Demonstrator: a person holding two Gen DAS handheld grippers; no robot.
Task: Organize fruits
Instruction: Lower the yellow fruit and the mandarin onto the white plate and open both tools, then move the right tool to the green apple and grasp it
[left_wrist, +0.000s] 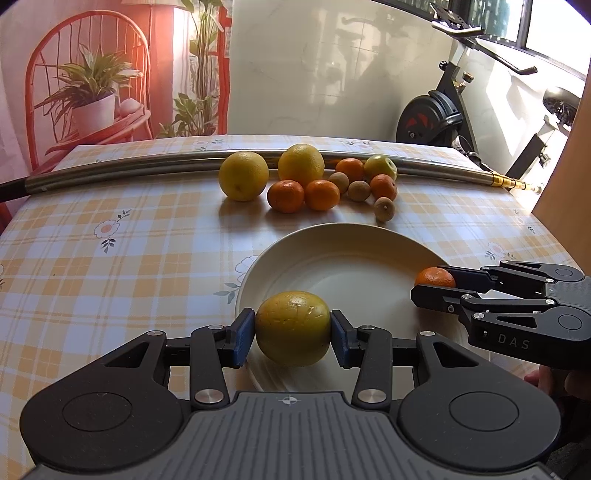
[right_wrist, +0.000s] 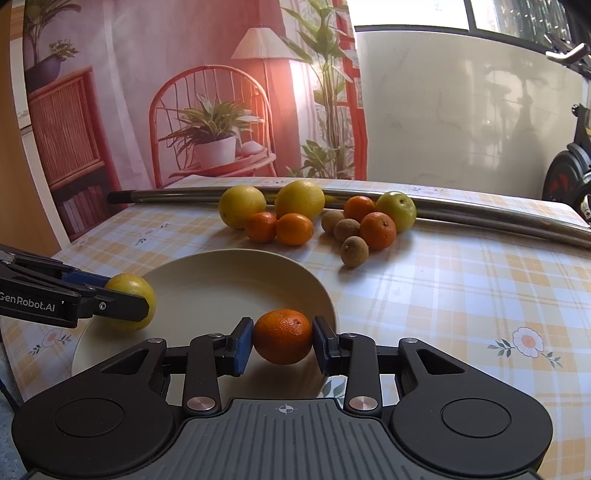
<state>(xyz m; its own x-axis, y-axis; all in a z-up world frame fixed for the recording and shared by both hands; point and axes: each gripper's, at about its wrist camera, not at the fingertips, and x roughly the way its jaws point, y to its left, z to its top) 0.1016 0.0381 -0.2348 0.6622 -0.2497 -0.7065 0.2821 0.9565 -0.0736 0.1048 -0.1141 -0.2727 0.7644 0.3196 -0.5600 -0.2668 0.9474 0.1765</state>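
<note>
Checked cloth covers the tabletop, and nearest, at six o'clock of the white plate, the left gripper has its jaws pinching a yellow-green citrus. At three o'clock the right gripper pinches a mandarin over the rim. Letting go there could send round fruit rolling off toward the loose pile at twelve o'clock.

A home: checked tablecloth, exercise bike, printed backdrop.
</note>
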